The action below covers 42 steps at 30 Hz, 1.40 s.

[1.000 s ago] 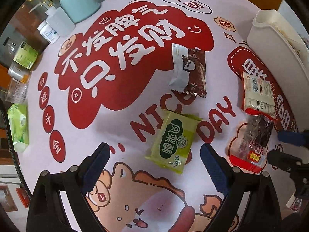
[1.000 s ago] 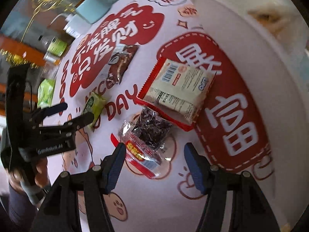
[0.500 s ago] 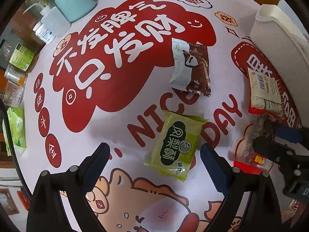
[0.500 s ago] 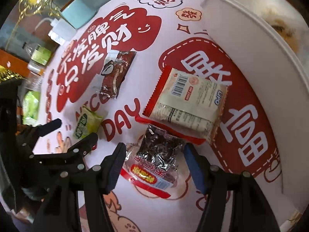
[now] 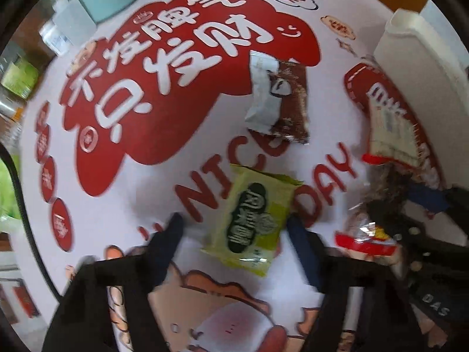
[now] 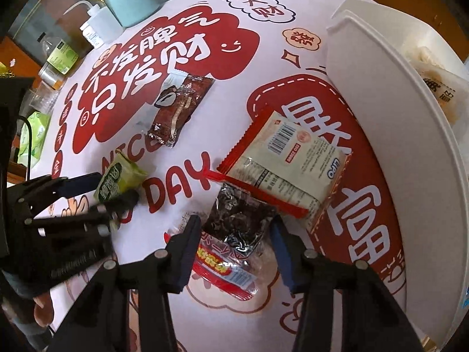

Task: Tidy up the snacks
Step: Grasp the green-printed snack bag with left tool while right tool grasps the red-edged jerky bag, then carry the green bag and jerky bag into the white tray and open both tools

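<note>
While most snacks lie loose on the table, the tidy-up looks only begun.
Done: white bin on the right has at least one pack inside.
Left to do: green pack, brown pack, red-edged pack and dark snack bag all lie on the printed tablecloth.
Left gripper: fingers apart, one on each side of the green pack, very near it; touching cannot be told.
Right gripper: fingers apart around the dark snack bag, not squeezing yet.
</note>
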Available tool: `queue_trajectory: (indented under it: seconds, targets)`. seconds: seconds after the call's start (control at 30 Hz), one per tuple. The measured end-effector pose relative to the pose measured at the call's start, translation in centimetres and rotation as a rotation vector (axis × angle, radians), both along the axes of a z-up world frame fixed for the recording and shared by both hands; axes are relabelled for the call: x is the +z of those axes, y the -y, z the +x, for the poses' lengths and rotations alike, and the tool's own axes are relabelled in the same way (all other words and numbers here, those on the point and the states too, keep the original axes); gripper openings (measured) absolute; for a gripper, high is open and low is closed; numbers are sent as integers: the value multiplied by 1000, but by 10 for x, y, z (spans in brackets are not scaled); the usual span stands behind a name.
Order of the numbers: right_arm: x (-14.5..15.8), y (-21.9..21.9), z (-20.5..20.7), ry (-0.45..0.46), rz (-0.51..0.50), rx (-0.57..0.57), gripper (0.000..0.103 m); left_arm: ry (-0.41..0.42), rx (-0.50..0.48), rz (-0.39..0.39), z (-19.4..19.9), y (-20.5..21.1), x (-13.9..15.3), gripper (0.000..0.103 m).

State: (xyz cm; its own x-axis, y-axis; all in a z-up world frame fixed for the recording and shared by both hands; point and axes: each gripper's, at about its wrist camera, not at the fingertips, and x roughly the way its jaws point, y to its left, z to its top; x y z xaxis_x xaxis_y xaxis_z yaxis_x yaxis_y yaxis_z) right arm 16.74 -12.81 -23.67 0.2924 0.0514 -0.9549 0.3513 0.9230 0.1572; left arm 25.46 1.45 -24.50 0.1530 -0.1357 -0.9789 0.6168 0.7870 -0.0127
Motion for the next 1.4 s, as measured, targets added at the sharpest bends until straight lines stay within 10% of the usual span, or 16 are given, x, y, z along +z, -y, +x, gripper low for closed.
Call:
queue_trajectory:
  seconds: [0.07, 0.6, 1.4]
  targets:
    - [1, 0, -3, 5, 7, 11, 47, 6, 11, 7, 2, -1, 2, 41]
    - [39, 25, -48, 194, 173, 75, 47, 53, 89, -12, -42, -18, 41, 39]
    - [156, 121, -131, 458, -13, 147, 47, 241, 156, -192, -134, 97, 191, 39]
